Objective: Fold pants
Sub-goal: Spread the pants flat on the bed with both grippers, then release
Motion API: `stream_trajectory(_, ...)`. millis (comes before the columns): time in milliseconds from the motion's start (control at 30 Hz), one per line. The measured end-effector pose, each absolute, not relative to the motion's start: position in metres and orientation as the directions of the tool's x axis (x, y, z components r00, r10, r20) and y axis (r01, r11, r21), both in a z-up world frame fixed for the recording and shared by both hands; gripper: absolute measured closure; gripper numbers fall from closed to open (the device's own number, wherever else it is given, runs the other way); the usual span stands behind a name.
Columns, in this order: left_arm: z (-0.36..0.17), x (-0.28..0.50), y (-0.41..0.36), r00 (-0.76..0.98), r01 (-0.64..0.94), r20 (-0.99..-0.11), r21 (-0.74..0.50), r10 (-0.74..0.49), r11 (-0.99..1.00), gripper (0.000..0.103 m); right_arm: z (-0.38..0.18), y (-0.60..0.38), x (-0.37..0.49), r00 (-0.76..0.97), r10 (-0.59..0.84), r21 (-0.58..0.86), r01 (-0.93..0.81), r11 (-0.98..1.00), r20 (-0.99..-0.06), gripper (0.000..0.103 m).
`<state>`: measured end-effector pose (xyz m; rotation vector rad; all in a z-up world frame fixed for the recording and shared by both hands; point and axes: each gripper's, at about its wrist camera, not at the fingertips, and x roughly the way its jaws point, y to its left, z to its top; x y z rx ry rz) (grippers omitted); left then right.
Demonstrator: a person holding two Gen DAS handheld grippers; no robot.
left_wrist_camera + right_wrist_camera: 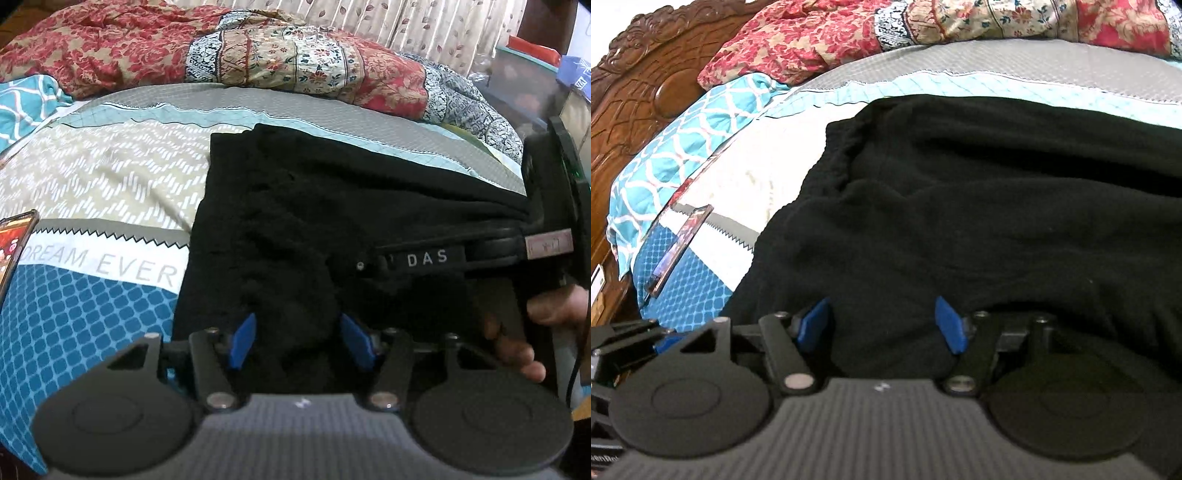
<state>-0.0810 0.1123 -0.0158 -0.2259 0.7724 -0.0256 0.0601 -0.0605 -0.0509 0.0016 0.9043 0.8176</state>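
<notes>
One pair of black pants lying on the bed sheet, bunched and wrinkly, with the stretchy waist edge toward the left in the right wrist view. Two grippers, both low at the near edge of the pants. Left gripper spread wide, two blue fingertips with a lump of black cloth between them, not pinched. Right gripper spread wide too, two blue pads resting on the cloth, one on each side of a fold. One hand seen at the right of the left view, wrapped around the other tool's handle. One phone lying on the sheet left of the pants, well apart. One red flowery blanket heaped at the far side, one teal patterned cloth near the one carved wooden headboard
</notes>
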Motion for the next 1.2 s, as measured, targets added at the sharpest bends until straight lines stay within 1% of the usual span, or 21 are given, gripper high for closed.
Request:
stream_trajectory(267, -0.016, -0.081, 0.109, 0.719, -0.043, -0.688, -0.191, -0.102, 0.981, 0.044, -0.056, -0.077, 0.063, 0.343, 0.658, 0.382, -0.602, 0.702, -0.67, 0.035)
stream_trajectory(433, -0.016, -0.08, 0.11, 0.718, -0.043, -0.688, -0.198, -0.107, 0.979, 0.044, -0.05, -0.074, 0.066, 0.332, 0.652, 0.396, -0.582, 0.71, -0.682, 0.035)
stream_trajectory(533, -0.016, -0.081, 0.11, 0.719, -0.046, -0.686, -0.2, -0.107, 0.979, 0.044, -0.04, -0.076, 0.067, 0.346, 0.687, 0.439, -0.569, 0.696, -0.639, 0.035)
stream_trajectory(633, -0.016, -0.08, 0.109, 0.719, -0.046, -0.687, -0.197, -0.105, 0.979, 0.044, -0.035, -0.074, 0.066, 0.361, 0.701, 0.438, -0.583, 0.684, -0.615, 0.035)
stream_trajectory(700, -0.016, -0.079, 0.108, 0.718, -0.043, -0.689, -0.19, -0.102, 0.981, 0.042, -0.038, -0.07, 0.066, 0.353, 0.69, 0.425, -0.587, 0.69, -0.632, 0.036)
stream_trajectory(800, -0.017, -0.078, 0.105, 0.715, -0.041, -0.693, -0.18, -0.098, 0.983, 0.041, -0.057, -0.062, 0.068, 0.325, 0.649, 0.398, -0.579, 0.712, -0.688, 0.036)
stream_trajectory(900, -0.015, -0.077, 0.106, 0.711, -0.044, -0.696, -0.186, -0.1, 0.982, 0.04, -0.053, -0.063, 0.065, 0.333, 0.651, 0.381, -0.598, 0.705, -0.682, 0.036)
stream_trajectory(1033, -0.009, -0.076, 0.112, 0.709, -0.059, -0.695, -0.225, -0.117, 0.973, 0.04, -0.04, -0.087, 0.072, 0.356, 0.679, 0.43, -0.566, 0.703, -0.642, 0.036)
stream_trajectory(1133, 0.005, -0.075, 0.122, 0.726, -0.065, -0.676, -0.246, -0.123, 0.967, 0.039, -0.028, -0.118, 0.078, 0.411, 0.668, 0.43, -0.534, 0.728, -0.62, 0.036)
stream_trajectory(1200, 0.018, -0.071, 0.129, 0.751, -0.07, -0.654, -0.216, -0.091, 0.974, 0.037, -0.019, -0.144, 0.084, 0.455, 0.641, 0.418, -0.5, 0.758, -0.619, 0.036)
